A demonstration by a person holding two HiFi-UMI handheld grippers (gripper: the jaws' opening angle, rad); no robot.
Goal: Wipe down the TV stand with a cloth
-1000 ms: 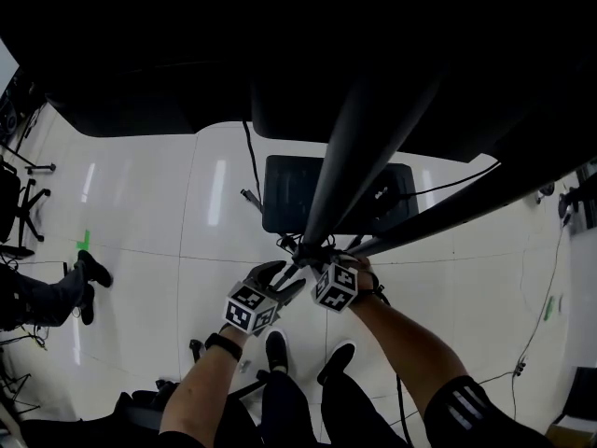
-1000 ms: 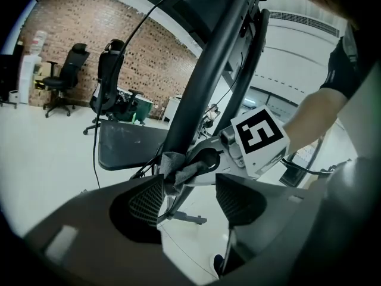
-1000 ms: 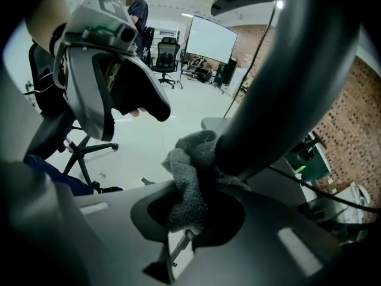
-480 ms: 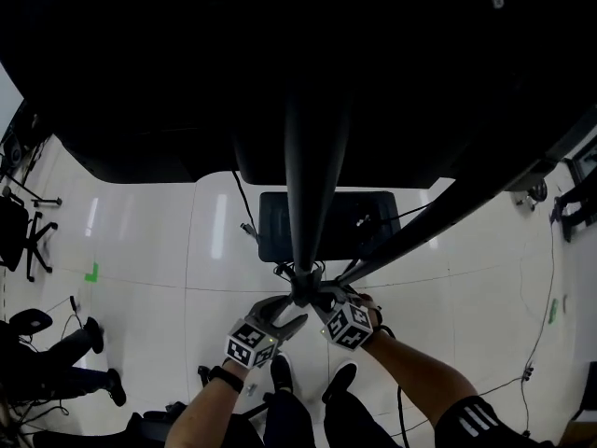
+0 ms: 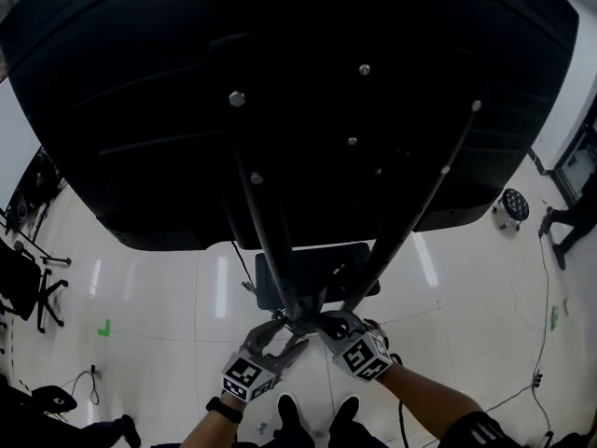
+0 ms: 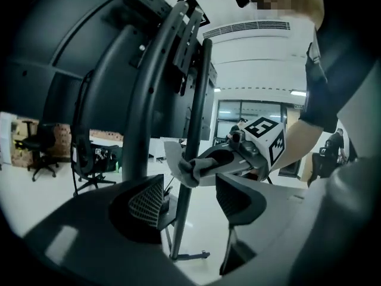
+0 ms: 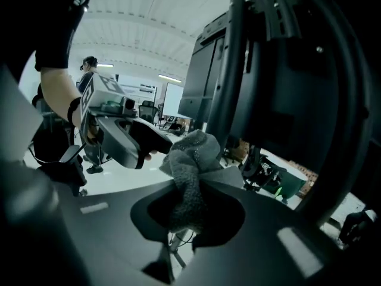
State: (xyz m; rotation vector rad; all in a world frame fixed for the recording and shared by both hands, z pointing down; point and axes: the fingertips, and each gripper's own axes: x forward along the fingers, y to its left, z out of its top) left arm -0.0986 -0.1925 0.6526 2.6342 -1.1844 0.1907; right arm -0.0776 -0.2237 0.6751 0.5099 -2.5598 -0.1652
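The black TV stand's poles (image 5: 266, 241) run down from the TV's back (image 5: 280, 91) and meet just above both grippers. My right gripper (image 5: 326, 325) is shut on a grey cloth (image 7: 190, 159), which bunches up out of its jaws (image 7: 189, 210) and rests against a thin upright pole (image 6: 193, 112). In the left gripper view the cloth (image 6: 189, 170) wraps that pole. My left gripper (image 5: 280, 339) stands open (image 6: 189, 202) just short of the same pole, holding nothing. It faces the right gripper, and the right gripper view shows it (image 7: 146, 148) close to the cloth.
The stand's dark base plate (image 5: 312, 278) lies on the glossy white floor beyond the grippers, with cables trailing from it. An office chair (image 5: 23, 287) stands at far left, a wheeled stool (image 5: 511, 208) and a person's legs (image 5: 567, 224) at far right. My shoes (image 5: 280, 409) are below.
The head view has tilted up, so the TV's back now fills most of the frame and the grippers sit lower. Both grippers stay at the pole junction.
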